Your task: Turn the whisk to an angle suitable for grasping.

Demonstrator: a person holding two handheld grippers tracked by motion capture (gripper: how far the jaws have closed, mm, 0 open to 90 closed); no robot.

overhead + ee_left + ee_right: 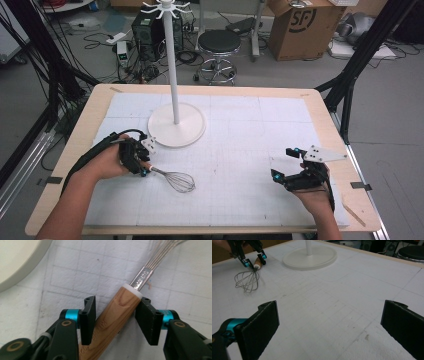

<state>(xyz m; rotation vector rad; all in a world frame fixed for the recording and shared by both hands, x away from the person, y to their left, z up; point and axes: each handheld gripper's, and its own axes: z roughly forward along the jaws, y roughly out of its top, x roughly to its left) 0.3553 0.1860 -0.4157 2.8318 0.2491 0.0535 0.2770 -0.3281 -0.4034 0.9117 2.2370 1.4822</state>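
Left tool: jaws apart, straddling the whisk handle just below its white collar; left pad looks to touch the wood, right pad stands just off it — no clamp yet.
Whisk: flat on the counter, just in front of the stand base, wire head pointing away from the left tool.
Handling: likely light; wooden handle stiff, smooth, round — may roll or pivot between pads. Wire loops springy, poor hold.
Best hold: handle near the collar, squarely across.
Right tool: jaws wide apart, empty, well apart from the stand base.
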